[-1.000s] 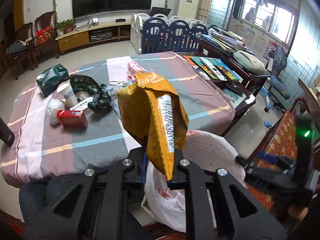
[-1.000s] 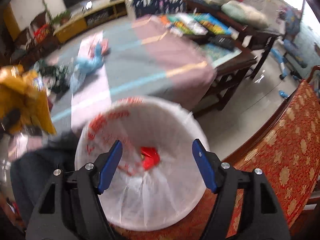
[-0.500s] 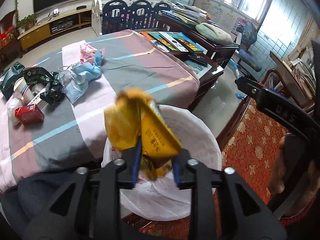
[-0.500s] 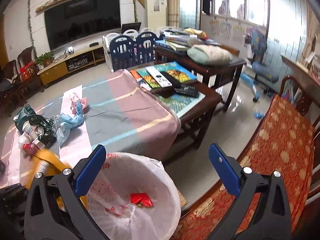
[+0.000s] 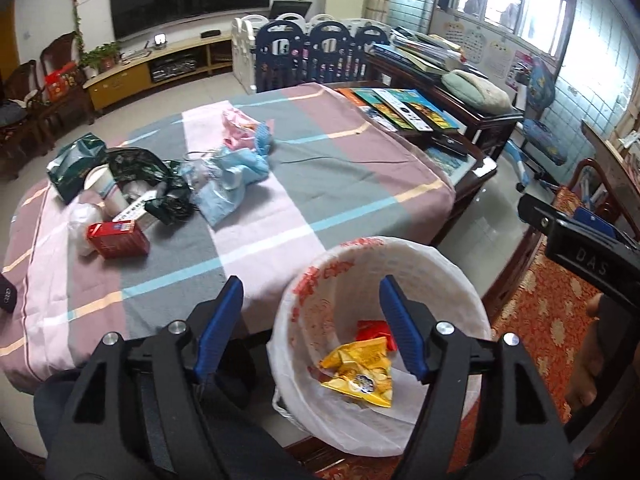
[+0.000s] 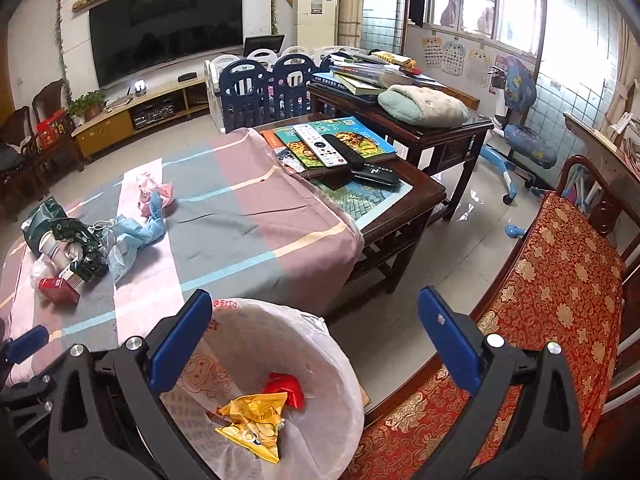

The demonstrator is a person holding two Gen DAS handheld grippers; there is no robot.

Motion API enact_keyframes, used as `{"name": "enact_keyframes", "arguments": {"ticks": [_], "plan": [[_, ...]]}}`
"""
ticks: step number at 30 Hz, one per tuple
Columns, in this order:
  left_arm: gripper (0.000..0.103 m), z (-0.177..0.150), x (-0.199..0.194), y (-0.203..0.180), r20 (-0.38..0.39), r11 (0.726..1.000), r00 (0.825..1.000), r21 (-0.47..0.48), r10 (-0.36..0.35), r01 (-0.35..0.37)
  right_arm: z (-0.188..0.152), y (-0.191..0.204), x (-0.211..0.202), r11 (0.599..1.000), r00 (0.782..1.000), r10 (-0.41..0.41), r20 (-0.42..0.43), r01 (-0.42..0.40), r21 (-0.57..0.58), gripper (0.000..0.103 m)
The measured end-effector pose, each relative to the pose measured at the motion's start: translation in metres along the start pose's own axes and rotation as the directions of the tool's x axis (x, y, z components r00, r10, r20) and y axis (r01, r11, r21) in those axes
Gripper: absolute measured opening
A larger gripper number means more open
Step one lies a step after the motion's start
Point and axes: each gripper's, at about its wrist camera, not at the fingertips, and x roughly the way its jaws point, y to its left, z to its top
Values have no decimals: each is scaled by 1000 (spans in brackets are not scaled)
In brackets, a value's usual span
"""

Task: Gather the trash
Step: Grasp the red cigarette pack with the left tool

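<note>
A round bin lined with a white plastic bag with red print [image 5: 448, 280] fills the lower centre of the left wrist view. Inside it lie a crumpled yellow snack wrapper [image 5: 360, 372] and a small red wrapper [image 5: 370, 330]. A second ago the left gripper [image 5: 310, 328] pinched the yellow wrapper above the striped tablecloth [image 5: 340, 168]; now its jaws are opening with nothing between them, the wrapper below them in the bin. The right gripper [image 6: 316, 344] stands wide open and empty above the bin's rim.
</note>
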Motion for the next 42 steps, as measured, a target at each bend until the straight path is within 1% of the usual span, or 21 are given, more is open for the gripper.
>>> {"name": "enact_keyframes", "arguments": {"ticks": [4,6,7,9,11,14,15,18,20,23,24,25,27,28,31,33,35,38,40,41,42], "plan": [[72,4,9,31,-1,997,998,-44,68,-68,0,13,9,1000,1000,12,-20,-13,-23,100],[72,4,20,74,-14,973,988,-169,155,-155,-1,23,16,999,999,25,-38,-26,-38,100],[68,2,28,101,-39,952,985,-252,170,-174,-2,27,19,999,999,30,-45,-32,-44,100],[58,-6,46,161,-112,881,976,-421,188,-218,-2,40,27,997,997,41,-69,-46,-68,100],[57,-14,62,214,-163,803,970,-544,183,-243,-2,51,33,995,995,56,-87,-63,-83,100],[58,-15,76,262,-175,720,973,-655,151,-230,-1,70,41,991,992,71,-107,-82,-109,100],[63,-11,83,276,-174,695,977,-688,121,-209,0,74,43,990,991,72,-109,-85,-116,100],[73,11,106,295,-164,662,984,-731,68,-167,0,88,46,986,990,77,-119,-93,-139,100],[81,24,121,298,-165,656,985,-738,54,-160,-1,93,48,984,989,74,-126,-92,-151,100],[82,40,158,300,-233,665,971,-716,60,-213,-4,99,55,983,985,73,-157,-98,-158,100],[78,40,168,301,-261,667,964,-709,55,-230,-4,100,57,982,984,73,-164,-99,-158,100],[64,37,175,304,-283,663,958,-710,38,-236,-4,101,58,982,983,72,-168,-99,-159,100],[45,24,176,311,-270,637,963,-742,0,-208,-4,104,62,982,982,73,-177,-102,-162,100],[30,19,172,312,-272,641,962,-736,12,-216,-4,106,64,981,981,76,-180,-106,-162,100],[24,2,152,311,-222,654,975,-738,-4,-166,-3,117,75,977,970,118,-212,-151,-148,100],[24,-5,138,307,-190,687,982,-716,-24,-121,-1,131,85,971,961,156,-227,-191,-144,100],[24,-5,129,300,-173,767,983,-639,-64,-62,3,149,98,965,956,177,-234,-215,-150,100],[25,-9,118,297,-193,831,981,-549,-25,-88,15,181,123,954,946,211,-245,-255,-160,100],[25,-13,115,303,-197,832,980,-547,-27,-87,27,204,141,947,937,237,-258,-282,-154,100],[25,-18,112,311,-202,817,979,-568,-25,-96,34,218,150,945,939,237,-250,-282,-165,100],[32,-22,113,313,-211,806,977,-581,-16,-112,40,232,156,945,949,215,-231,-262,-196,100]]}}
